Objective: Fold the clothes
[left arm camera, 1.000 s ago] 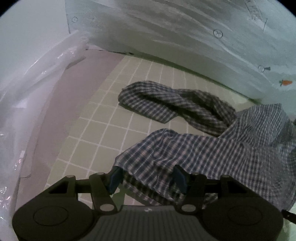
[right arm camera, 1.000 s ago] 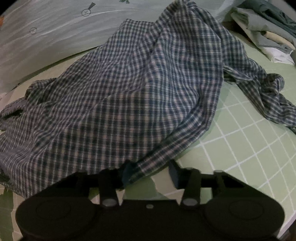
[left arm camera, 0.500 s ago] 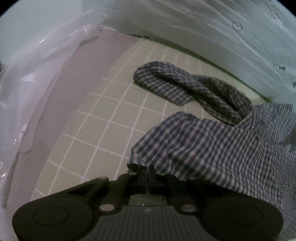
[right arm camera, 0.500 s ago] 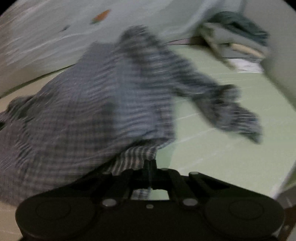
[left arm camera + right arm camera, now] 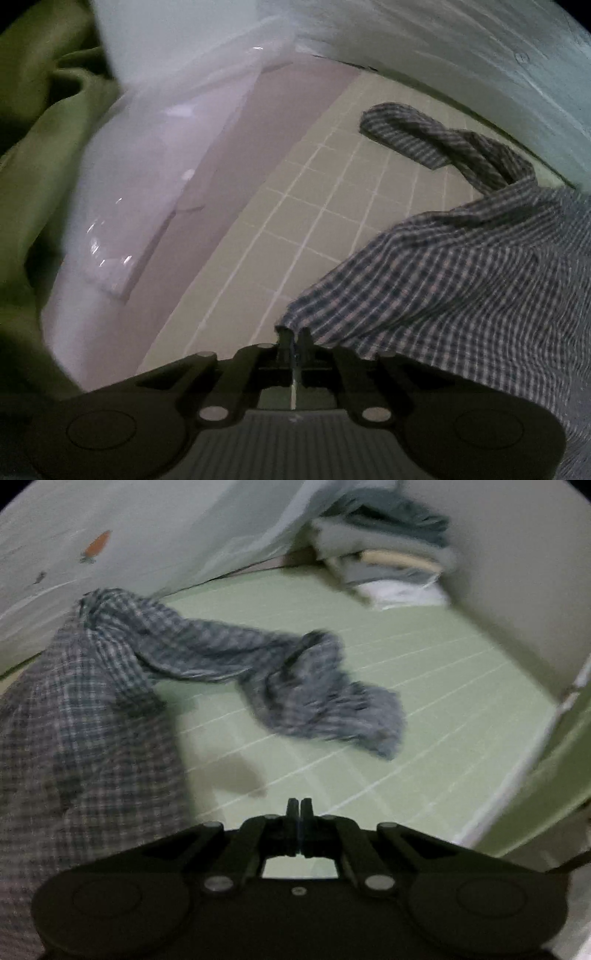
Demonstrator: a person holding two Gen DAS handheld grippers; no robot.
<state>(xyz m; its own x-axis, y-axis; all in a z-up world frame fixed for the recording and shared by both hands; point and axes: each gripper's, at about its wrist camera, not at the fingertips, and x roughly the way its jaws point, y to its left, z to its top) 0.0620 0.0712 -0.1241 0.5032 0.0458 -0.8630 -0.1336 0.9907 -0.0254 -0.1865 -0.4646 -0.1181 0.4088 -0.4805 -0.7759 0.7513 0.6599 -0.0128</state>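
The left gripper (image 5: 294,338) jaws, just eased apart slightly, pinch the checked shirt (image 5: 461,280) hem. The right gripper (image 5: 299,806) jaws are closed, seemingly on nothing; the shirt lies at nine o'clock. The hem could be lost, leaving the spread lopsided.

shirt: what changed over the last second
The left gripper closed on the shirt at its hem and pulled it sideways; its jaws have just been opening slightly, cloth between them. The right gripper closed too, but now grips nothing, with the shirt off to its left. The folded pile stayed put.
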